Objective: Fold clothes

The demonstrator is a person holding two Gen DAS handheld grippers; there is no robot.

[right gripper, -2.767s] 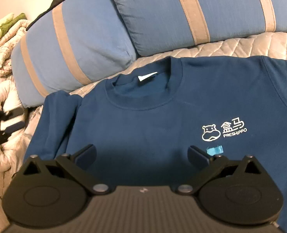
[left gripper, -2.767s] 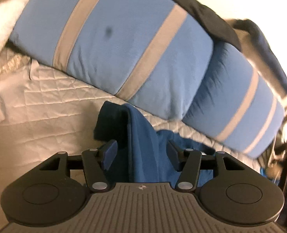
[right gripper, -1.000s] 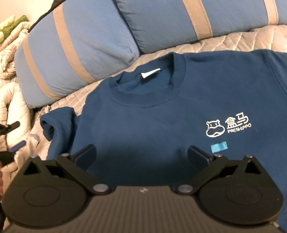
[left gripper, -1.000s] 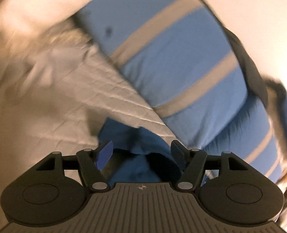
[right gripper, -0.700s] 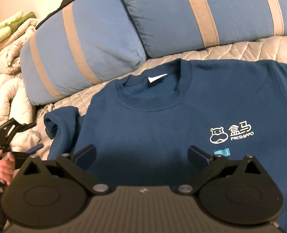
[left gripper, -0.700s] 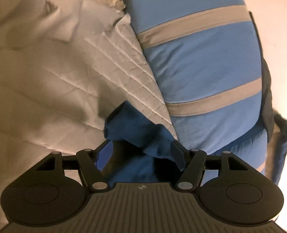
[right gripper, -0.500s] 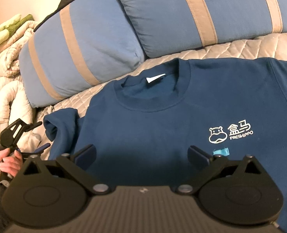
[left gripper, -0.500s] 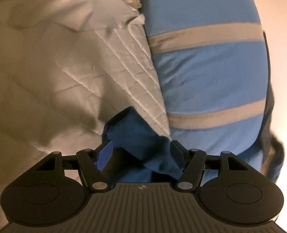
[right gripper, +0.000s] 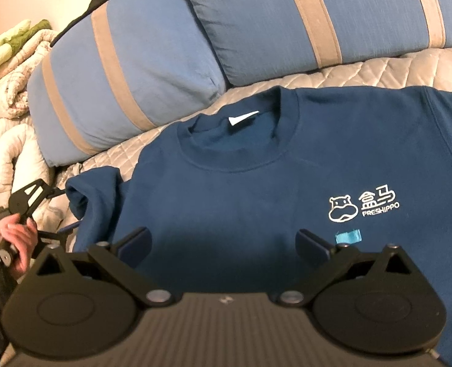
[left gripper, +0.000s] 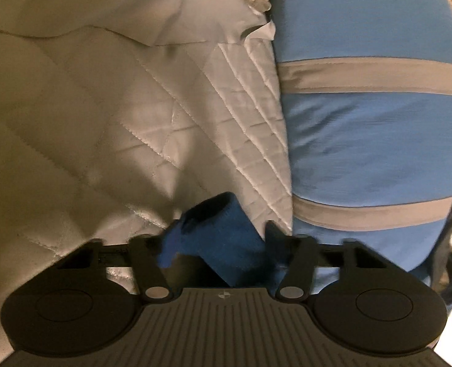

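A dark blue sweatshirt with a white hippo logo lies face up on the quilted bed, collar toward the pillows. Its left sleeve is bunched at the body's left edge. In the left wrist view the sleeve cuff sits between the fingers of my left gripper, which is open around it. The left gripper also shows in the right wrist view, held by a hand. My right gripper is open and empty, hovering over the sweatshirt's chest.
Two blue pillows with tan stripes lie along the head of the bed, one also in the left wrist view. A cream quilted cover spreads under the clothes. A rumpled pale blanket is piled at the left.
My left gripper has rolled and swung left, so the pillow now stands on the right of its view, and the sleeve cuff has come further between its fingers. My right gripper has barely moved.
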